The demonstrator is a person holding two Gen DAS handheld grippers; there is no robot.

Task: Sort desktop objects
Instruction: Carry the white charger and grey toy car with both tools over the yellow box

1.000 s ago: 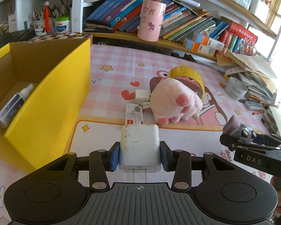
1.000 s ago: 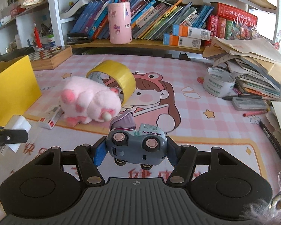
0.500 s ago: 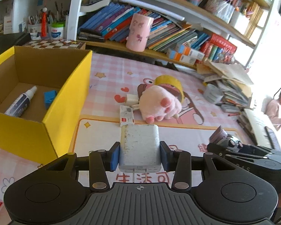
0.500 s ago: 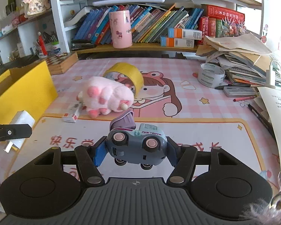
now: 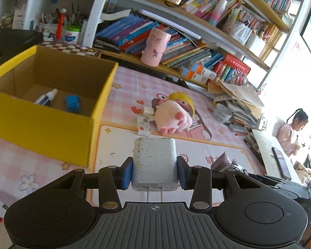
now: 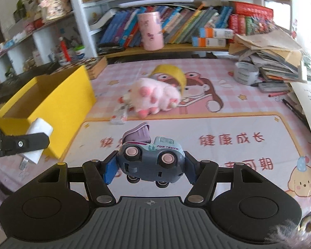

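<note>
My left gripper is shut on a white power adapter, prongs toward the camera, held above the mat right of the yellow cardboard box. The box holds a small white bottle and a blue toy. My right gripper is shut on a grey-blue toy truck above the mat. In the right wrist view the left gripper with the adapter hangs by the box. A pink plush paw, yellow tape roll and small white box lie mid-table.
A pink cup and rows of books stand on the low shelf behind. A white tape roll, pens and a paper stack lie at the right. A child sits beyond the table's right edge.
Both grippers have risen and drawn back with their loads. The left one has shifted toward the yellow box, whose inside shows more fully now.
</note>
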